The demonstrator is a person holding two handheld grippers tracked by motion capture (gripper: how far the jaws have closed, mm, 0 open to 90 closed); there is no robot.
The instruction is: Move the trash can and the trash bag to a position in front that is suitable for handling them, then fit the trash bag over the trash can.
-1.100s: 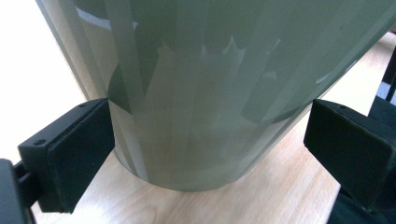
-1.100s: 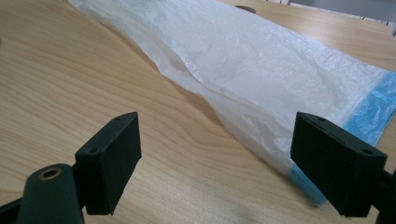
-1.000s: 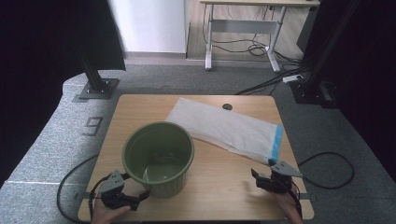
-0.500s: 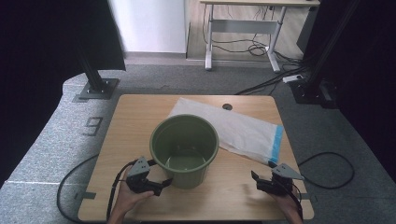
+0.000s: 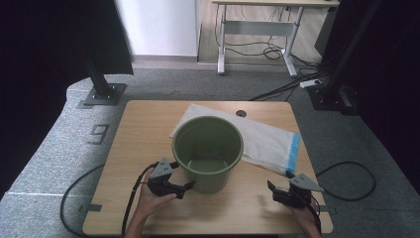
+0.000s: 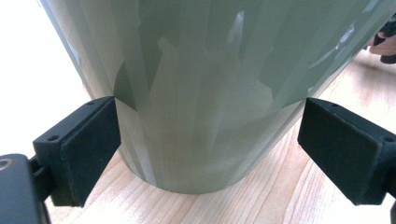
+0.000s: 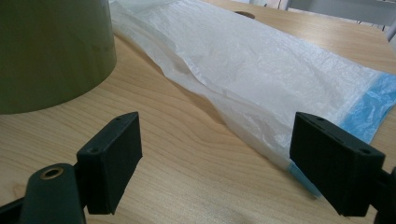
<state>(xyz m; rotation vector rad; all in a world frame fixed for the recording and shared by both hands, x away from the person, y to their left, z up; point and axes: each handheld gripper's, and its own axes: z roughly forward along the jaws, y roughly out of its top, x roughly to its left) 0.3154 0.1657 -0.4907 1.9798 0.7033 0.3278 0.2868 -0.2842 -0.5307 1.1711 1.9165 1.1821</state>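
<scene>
On the table, left gripper jaws spread around green bucket; right gripper jaws spread near plastic bag.

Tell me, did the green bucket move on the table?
Yes. The green bucket has slid right and away from the person, now overlapping the white bag, with the left gripper pushing at its base.

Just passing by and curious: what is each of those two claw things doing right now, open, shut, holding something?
Left gripper: open, jaws either side of the green bucket base.
Right gripper: open, holding nothing, near the plastic bag.
</scene>
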